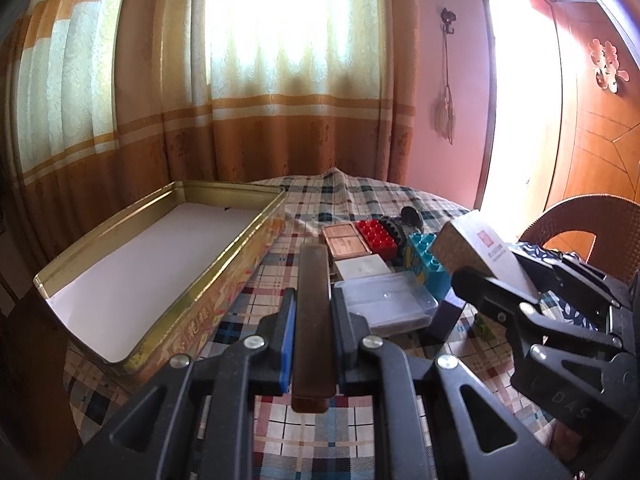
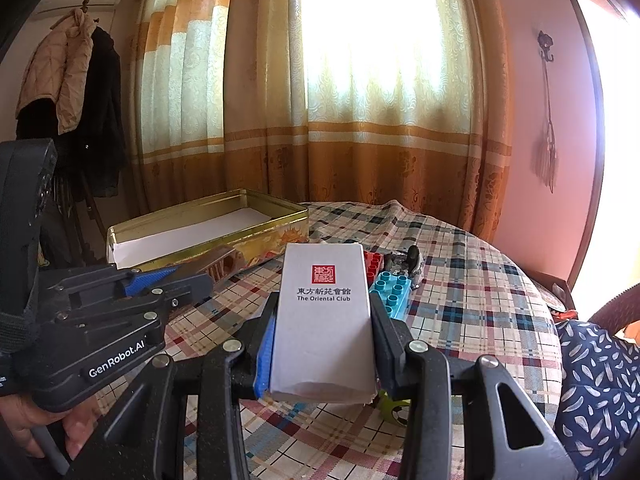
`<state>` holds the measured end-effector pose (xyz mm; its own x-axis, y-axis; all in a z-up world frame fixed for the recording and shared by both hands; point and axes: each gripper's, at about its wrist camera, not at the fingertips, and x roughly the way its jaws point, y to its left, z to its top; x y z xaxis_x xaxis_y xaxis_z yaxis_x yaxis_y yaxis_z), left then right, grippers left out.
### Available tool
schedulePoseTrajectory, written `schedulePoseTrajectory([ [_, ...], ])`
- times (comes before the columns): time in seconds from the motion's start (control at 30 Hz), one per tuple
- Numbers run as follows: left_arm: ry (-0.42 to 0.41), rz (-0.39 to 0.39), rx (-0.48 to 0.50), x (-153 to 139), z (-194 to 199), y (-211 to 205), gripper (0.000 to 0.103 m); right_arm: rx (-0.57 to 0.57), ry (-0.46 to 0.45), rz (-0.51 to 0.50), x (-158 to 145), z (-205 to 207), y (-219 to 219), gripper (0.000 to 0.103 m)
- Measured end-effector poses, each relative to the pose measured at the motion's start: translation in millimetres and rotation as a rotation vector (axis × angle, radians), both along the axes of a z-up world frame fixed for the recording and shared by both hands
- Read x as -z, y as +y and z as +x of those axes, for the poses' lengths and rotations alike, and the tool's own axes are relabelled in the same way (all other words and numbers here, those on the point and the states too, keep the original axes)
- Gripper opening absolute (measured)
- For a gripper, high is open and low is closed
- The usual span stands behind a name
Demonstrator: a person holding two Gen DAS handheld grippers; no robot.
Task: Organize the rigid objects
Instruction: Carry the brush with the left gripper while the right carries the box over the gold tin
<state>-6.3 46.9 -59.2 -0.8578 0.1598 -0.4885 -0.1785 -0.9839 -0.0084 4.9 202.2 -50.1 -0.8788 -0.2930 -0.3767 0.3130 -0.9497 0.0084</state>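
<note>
Left gripper (image 1: 313, 320): we see its jaws pressed against both long sides of a dark brown bar (image 1: 314, 312), which runs forward between them, its near end jutting back past the pads.
Left gripper, pose: it points forward and slightly down over the checked tablecloth (image 1: 304, 428), just right of the tin's near corner; in the right wrist view it (image 2: 192, 276) enters from the left, a hand (image 2: 44, 420) wrapped around its grip.
Right gripper (image 2: 323, 320): we find it pinching a white box (image 2: 323, 312) printed "The Oriental Club", the pads flat on the box's two long sides.
Right gripper, pose: held clear of the table and tilted gently down; from the left wrist view it (image 1: 496, 276) enters from the right with the box angled up and to the left.
Tin (image 1: 224, 280): open, gold-rimmed, lined in white, lying left of both grippers.
Remaining pieces: a clear plastic case (image 1: 390, 300), a red brick (image 1: 378, 234) and a blue brick (image 1: 426, 260) lie clustered on the cloth between the two grippers, right of the tin.
</note>
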Motion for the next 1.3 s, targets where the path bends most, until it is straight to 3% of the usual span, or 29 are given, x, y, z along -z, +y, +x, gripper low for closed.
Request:
schedulePoseTrajectory([
  [0.47,0.089,-0.025,-0.073,-20,-1,-15,0.014,-0.003,-0.014,-0.001,-7,-3,0,0.044],
  [0.77,0.064,-0.01,-0.135,-23,-14,-37,0.014,-0.035,0.009,0.0,-30,-13,-12,0.044],
  [1.3,0.025,-0.006,-0.226,-30,-50,-80,0.014,-0.137,-0.048,0.021,-56,-70,-67,0.044],
])
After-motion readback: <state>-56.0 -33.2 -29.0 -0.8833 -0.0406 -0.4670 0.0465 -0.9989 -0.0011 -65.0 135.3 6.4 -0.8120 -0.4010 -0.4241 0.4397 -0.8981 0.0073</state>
